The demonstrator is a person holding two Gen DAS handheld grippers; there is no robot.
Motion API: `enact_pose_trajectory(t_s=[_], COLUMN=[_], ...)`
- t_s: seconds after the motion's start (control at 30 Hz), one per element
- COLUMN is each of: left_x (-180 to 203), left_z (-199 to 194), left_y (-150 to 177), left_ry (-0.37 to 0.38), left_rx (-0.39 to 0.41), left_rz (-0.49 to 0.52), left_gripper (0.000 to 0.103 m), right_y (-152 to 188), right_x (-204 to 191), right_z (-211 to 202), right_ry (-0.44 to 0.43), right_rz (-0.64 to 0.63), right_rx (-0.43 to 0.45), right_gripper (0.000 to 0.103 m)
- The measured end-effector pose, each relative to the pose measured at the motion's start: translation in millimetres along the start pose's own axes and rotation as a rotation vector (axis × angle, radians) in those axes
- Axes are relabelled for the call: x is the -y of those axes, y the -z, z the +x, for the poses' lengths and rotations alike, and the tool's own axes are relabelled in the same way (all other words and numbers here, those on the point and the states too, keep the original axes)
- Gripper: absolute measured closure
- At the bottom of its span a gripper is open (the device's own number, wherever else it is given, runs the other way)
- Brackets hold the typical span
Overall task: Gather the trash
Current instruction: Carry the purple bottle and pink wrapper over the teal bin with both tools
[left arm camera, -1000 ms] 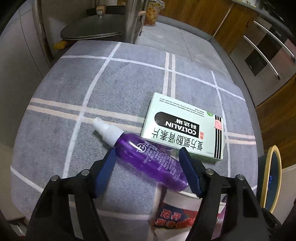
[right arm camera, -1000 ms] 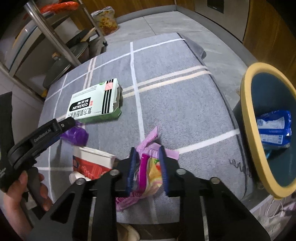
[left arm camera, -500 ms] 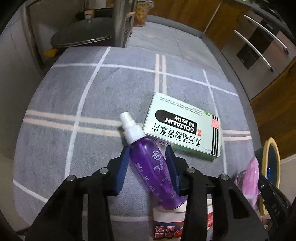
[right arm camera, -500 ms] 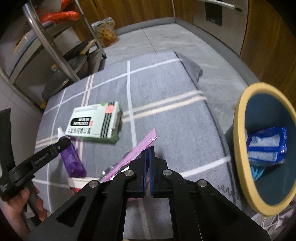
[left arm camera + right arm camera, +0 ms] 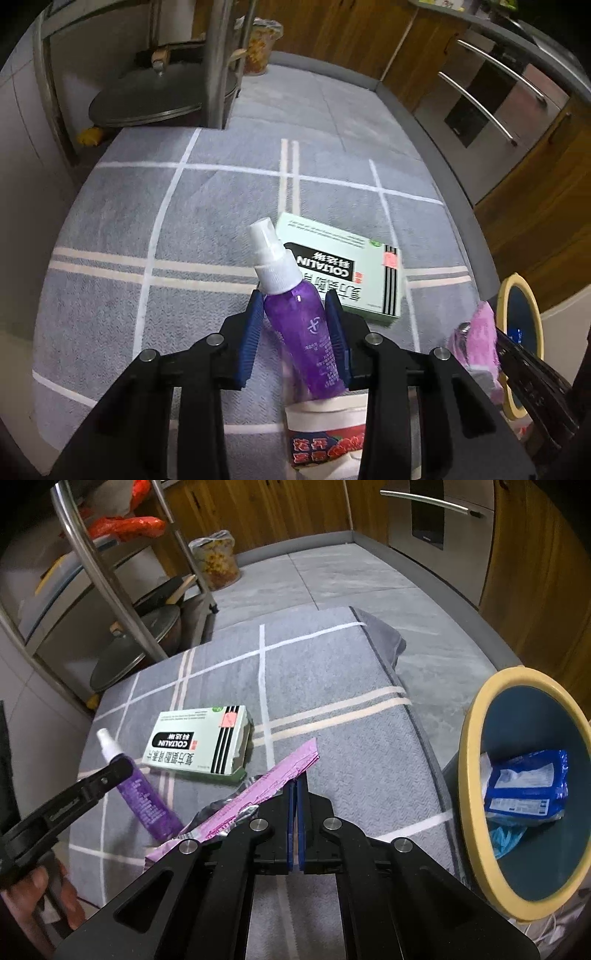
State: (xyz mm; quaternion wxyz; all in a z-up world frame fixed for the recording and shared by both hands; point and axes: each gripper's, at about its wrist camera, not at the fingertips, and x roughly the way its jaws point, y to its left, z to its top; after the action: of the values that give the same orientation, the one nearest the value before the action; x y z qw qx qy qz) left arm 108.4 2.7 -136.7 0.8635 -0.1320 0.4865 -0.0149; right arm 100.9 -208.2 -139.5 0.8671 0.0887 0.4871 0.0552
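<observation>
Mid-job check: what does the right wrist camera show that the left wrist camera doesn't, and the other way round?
Only the right wrist view: the contents of the yellow-rimmed blue bin, a blue plastic packet, and the person's hand on the left tool.

Only the left wrist view: the red-printed white paper cup below the bottle, and both blue pads of the left gripper closed on the purple spray bottle.

Both: bottle, green-and-white medicine box, grey checked mat, and the pink foil wrapper pinched by the right gripper.
</observation>
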Motion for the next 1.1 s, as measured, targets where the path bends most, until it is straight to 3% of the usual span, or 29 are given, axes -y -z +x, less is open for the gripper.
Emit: enact_pose_trajectory(t_s=[0.2, 0.6, 1.1], left_x=[14.5, 27.5, 69.6], left_z=[-15.7, -30.5, -55.1], left_y=[0.7, 0.8, 1.0], left_ry=[-0.009, -0.008, 0.026], left_rx=[0.045, 0.089, 0.162], left_rz=[0.083, 0.147, 0.267], left_gripper=[0.07, 0.07, 0.07], right_y=[-0.2, -0.2, -4.4], right_x=[-3.5, 1.2, 43.6], right_z=[-5.4, -21.4, -53.1], right_ry=[0.001, 0.016, 0.073], right_rz=[-0.014, -0.01, 0.076], right_rx=[0.02, 0.054, 0.123], right_gripper=[0.1, 0.101, 0.101])
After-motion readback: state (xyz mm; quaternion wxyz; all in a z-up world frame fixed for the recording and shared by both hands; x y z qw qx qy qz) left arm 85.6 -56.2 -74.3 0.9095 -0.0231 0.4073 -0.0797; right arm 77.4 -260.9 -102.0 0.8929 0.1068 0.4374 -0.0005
